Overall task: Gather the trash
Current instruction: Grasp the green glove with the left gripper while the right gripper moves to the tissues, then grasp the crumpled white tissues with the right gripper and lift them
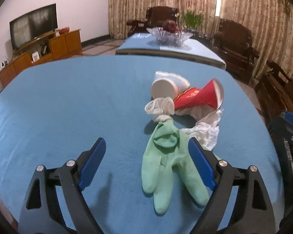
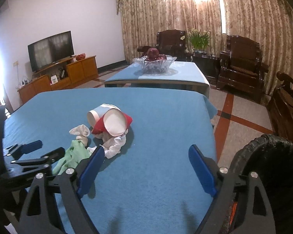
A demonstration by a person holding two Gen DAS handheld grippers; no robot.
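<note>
A green rubber glove (image 1: pixel 166 165) with a white cuff lies on the blue tablecloth (image 1: pixel 68 107). Its fingers point toward me between the pads of my left gripper (image 1: pixel 146 144), which stands open and presses on nothing. Behind the glove lie a tipped white paper cup (image 1: pixel 166 89), a tipped red paper cup (image 1: pixel 201 97) and crumpled white paper (image 1: pixel 205 130). My right gripper (image 2: pixel 146 149) is open over bare cloth, to the right of the same pile: the red cup (image 2: pixel 115 124), the white paper (image 2: pixel 115 146) and the glove (image 2: pixel 72 158). The left gripper (image 2: pixel 48 147) shows at the left of the right wrist view.
A bin lined with a black bag (image 2: pixel 273 165) stands beside the table's right edge. Beyond is a second blue-covered table with a glass fruit bowl (image 2: pixel 154 62). Dark wooden armchairs (image 2: pixel 242 66) stand to the right and a TV cabinet (image 2: pixel 64 74) to the left.
</note>
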